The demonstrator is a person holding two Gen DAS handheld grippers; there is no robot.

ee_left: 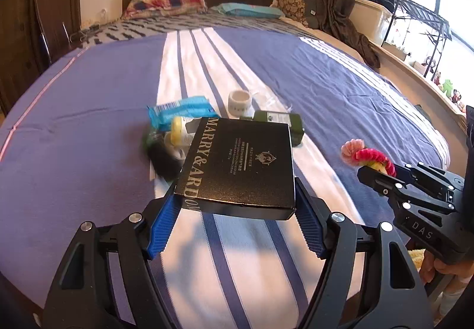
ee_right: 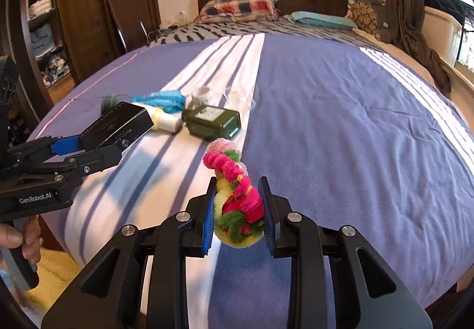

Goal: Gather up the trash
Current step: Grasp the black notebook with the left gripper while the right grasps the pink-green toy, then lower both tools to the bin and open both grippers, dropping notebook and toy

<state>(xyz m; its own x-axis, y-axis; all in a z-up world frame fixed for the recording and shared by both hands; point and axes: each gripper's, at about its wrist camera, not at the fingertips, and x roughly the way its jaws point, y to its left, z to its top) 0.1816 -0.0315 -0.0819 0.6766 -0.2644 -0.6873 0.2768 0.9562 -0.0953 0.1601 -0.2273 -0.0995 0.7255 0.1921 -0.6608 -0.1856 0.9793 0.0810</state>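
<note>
My left gripper (ee_left: 237, 204) is shut on a flat black box (ee_left: 240, 166) lettered "MARRY&ARD", held above the bed; it also shows in the right wrist view (ee_right: 118, 127). My right gripper (ee_right: 238, 204) is shut on a fuzzy pink, green and yellow twisted bundle (ee_right: 237, 198), seen at the right in the left wrist view (ee_left: 370, 158). On the bed lie a blue wrapper (ee_left: 183, 111), a white-and-yellow bottle (ee_right: 164, 118), a dark green box (ee_right: 211, 121), a small white cup (ee_left: 239, 103) and a dark green-black item (ee_left: 161, 151).
The bed (ee_right: 340, 121) has a blue-and-white striped blanket, with pillows (ee_right: 240, 9) at a dark headboard. A wardrobe with shelves (ee_right: 44, 17) stands at the left. Curtains (ee_right: 408, 3) and a window ledge with a rack (ee_left: 420, 29) are at the right.
</note>
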